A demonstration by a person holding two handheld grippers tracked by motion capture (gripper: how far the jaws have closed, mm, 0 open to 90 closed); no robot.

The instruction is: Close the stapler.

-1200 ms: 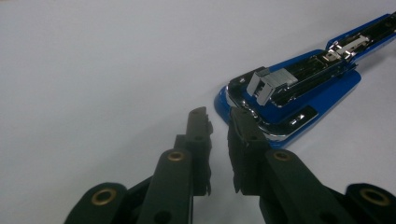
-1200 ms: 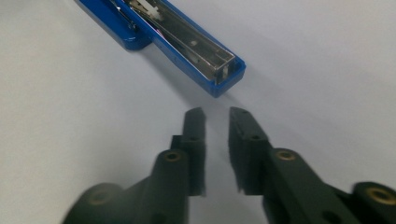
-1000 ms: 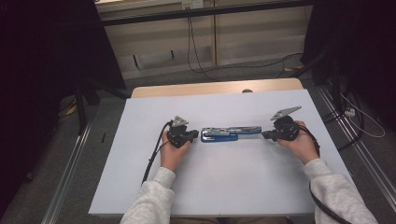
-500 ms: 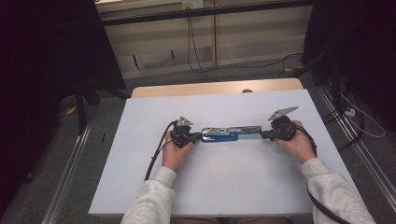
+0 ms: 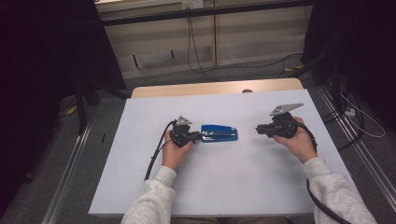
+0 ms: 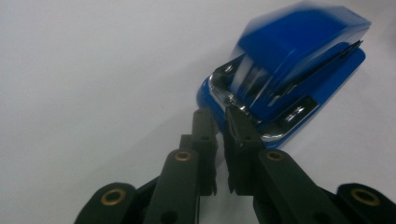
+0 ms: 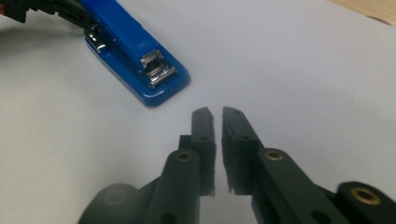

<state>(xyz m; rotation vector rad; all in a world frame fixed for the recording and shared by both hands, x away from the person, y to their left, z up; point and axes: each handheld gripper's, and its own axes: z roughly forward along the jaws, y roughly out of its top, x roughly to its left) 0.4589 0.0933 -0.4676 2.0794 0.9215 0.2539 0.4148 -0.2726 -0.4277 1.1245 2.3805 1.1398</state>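
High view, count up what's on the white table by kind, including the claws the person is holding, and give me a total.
Blue stapler: 1
Handheld claws: 2, the left claw at the stapler's end and the right claw apart from it
Total: 3

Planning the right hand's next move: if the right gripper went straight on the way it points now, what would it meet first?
Probably the blue stapler: the right gripper points left across the white table, with bare surface between. Its own view shows the stapler slightly left of the line, so it might just pass.
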